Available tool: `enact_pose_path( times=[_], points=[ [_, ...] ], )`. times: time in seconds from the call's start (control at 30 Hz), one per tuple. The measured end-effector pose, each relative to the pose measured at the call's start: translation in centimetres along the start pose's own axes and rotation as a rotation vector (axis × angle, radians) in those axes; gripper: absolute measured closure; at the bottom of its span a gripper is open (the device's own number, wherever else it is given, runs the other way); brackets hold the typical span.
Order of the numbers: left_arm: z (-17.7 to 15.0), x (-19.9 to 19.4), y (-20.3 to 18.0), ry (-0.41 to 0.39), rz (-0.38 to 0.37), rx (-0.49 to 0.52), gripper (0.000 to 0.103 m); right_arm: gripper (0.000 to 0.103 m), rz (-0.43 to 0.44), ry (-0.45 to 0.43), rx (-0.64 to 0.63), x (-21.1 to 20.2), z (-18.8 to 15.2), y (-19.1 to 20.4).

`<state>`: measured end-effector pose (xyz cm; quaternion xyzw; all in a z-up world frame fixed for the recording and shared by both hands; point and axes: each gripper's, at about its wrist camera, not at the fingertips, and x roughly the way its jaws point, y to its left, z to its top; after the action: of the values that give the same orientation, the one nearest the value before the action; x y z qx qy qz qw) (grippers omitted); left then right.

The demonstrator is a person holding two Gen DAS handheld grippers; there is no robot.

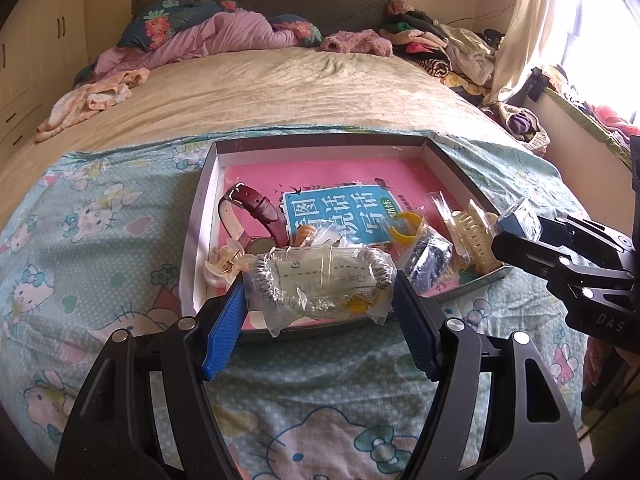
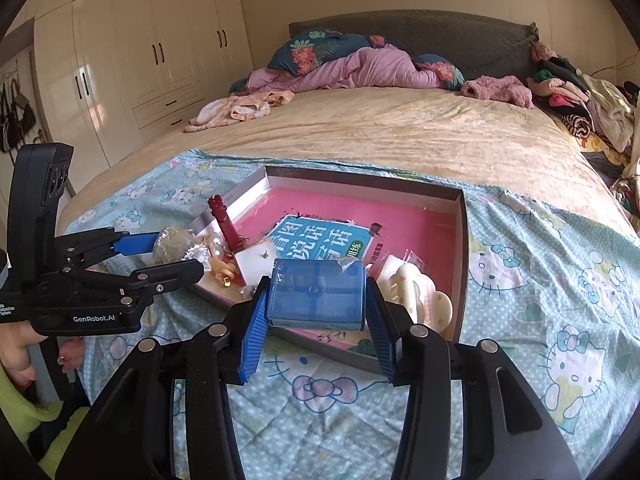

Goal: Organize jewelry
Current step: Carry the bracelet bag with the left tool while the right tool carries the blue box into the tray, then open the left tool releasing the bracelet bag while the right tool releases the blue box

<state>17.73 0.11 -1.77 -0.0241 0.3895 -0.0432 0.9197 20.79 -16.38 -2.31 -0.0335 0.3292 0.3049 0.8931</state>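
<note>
A shallow cardboard tray (image 1: 320, 145) (image 2: 462, 240) with a pink book inside lies on the Hello Kitty sheet. My left gripper (image 1: 320, 300) is shut on a clear plastic bag holding a silver bracelet (image 1: 320, 280), above the tray's near edge; the bag also shows in the right wrist view (image 2: 178, 246). My right gripper (image 2: 316, 304) is shut on a blue translucent box (image 2: 318, 294), over the tray's near side; the box shows at the right in the left wrist view (image 1: 520, 220). In the tray lie a maroon-strap watch (image 1: 256, 208), a cream hair claw (image 1: 476, 236), a yellow ring (image 1: 406, 226) and small bagged pieces.
The bed (image 1: 280, 92) stretches beyond the tray, with a pink quilt and pillows (image 1: 208, 36) at the head. Piled clothes (image 1: 440, 52) lie at the far right by the window. White wardrobes (image 2: 132, 52) stand at the left.
</note>
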Motion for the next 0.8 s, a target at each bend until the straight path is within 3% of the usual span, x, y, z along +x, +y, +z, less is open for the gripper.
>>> enact_pose_path(
  times=[0.5, 0.57, 0.63, 0.73, 0.8],
  points=[
    [-0.4, 2.5, -0.3, 0.052, 0.01, 0.015, 0.04, 0.057, 0.003, 0.081, 0.003, 3.1, -0.9, 0.1],
    [-0.4, 2.5, -0.3, 0.055, 0.014, 0.017, 0.04, 0.048, 0.0, 0.081, 0.009, 3.0, -0.9, 0.1],
    [-0.4, 2.4, -0.2, 0.056, 0.014, 0.018, 0.039, 0.047, -0.001, 0.076, 0.011, 2.8, -0.9, 0.3],
    [-0.3, 2.2, -0.2, 0.048, 0.017, 0.015, 0.03, 0.038, -0.016, 0.053, 0.017, 1.8, -1.0, 0.2],
    [-0.3, 1.8, -0.2, 0.04, 0.019, 0.01, 0.029, 0.034, -0.021, 0.038, 0.026, 0.8, -1.1, 0.1]
  ],
)
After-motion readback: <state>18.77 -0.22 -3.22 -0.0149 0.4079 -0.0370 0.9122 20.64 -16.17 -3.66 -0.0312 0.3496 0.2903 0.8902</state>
